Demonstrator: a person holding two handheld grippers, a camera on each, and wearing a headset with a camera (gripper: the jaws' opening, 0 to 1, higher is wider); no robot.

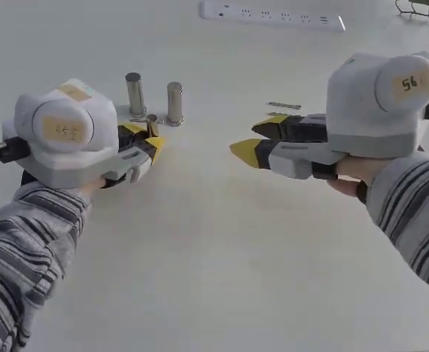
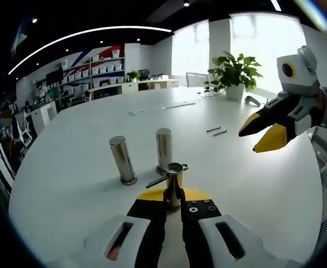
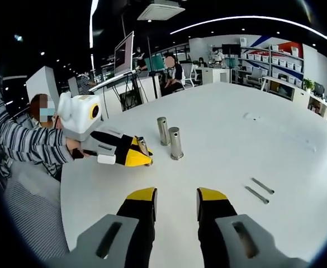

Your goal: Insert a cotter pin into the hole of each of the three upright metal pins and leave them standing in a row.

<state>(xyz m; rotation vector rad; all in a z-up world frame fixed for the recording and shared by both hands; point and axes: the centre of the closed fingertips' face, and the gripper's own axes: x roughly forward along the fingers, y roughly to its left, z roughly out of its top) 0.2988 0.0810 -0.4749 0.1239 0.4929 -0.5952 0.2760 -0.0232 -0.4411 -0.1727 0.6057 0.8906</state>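
Metal pin point(image 2: 174, 177) upright, clenched between the jaws of the left gripper point(image 2: 173, 196), cotter pin point(image 2: 156, 181) through its top. Just beyond, toward the far left of the white table point(image 1: 214, 257), two more metal pins point(image 1: 134, 93) standing side by side, not touching. Right gripper point(image 3: 176, 196) released, holding nothing, hovering over the right of the surface. Two loose cotter pins point(image 3: 262, 186) lying just beyond it. Power strip point(image 1: 273, 15) along the far edge. Around: open office, shelves point(image 2: 96, 58), potted plant point(image 2: 233, 70).
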